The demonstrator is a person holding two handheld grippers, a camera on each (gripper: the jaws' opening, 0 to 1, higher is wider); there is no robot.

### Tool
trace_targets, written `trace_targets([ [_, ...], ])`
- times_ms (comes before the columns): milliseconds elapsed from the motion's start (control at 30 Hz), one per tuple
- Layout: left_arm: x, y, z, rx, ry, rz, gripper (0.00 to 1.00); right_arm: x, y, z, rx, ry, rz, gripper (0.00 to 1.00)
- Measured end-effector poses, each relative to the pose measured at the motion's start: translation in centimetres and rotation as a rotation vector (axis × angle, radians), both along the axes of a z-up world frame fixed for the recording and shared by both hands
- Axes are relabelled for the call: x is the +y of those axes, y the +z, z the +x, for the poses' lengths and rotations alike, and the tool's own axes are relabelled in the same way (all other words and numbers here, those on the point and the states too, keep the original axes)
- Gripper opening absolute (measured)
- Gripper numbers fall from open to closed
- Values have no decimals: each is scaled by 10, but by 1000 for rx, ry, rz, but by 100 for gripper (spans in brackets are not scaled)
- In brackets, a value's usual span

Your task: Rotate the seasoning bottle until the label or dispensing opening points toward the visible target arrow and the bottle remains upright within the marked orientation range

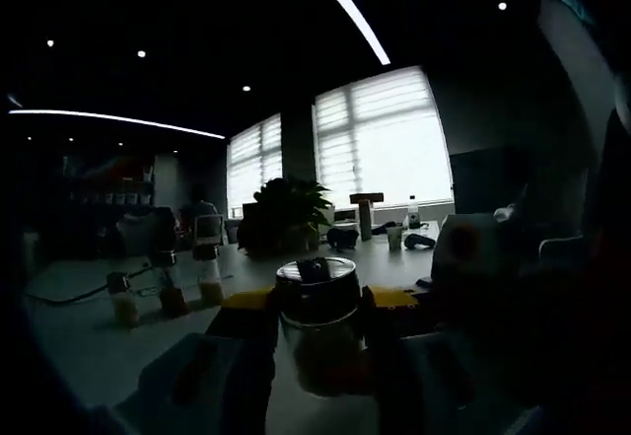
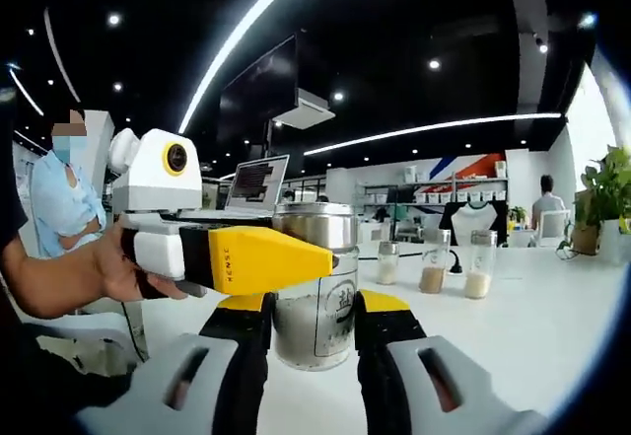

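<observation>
Steel-capped bottle (image 2: 317,287) is standing upright on the table (image 2: 552,317) and you are clamping it between the right gripper (image 2: 314,328) jaws; your left gripper (image 1: 317,328) is gripping it too. Its label is unreadable.

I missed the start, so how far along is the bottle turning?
Done: both grippers have reached the seasoning bottle, which stands upright on the white table. In hand: the right gripper brackets its base, and the left gripper touches its side. Left: the alignment; I can't see a target arrow.
</observation>
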State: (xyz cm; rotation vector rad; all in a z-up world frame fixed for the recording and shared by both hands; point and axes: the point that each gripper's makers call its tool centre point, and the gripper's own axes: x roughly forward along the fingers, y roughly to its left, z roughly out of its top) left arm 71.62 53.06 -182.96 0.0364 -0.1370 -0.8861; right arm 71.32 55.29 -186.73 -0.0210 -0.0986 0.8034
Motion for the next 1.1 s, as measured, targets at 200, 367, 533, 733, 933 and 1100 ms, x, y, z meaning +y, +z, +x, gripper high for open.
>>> trace_targets([
  [200,2,6,1,-3,82,-73,36,4,4,-2,-3,-77,57,31],
  [367,4,6,0,-6,133,-90,36,5,4,-2,-22,-129,43,31],
  [533,7,3,-1,19,154,-119,36,3,2,0,-14,-147,54,31],
  [733,12,4,-2,29,140,-108,35,6,2,0,-18,-94,50,31],
  [933,14,0,0,61,102,-102,35,9,0,-1,-24,8,19,31],
  [1100,13,-3,0,89,53,-96,35,10,0,-6,-21,93,5,31],
])
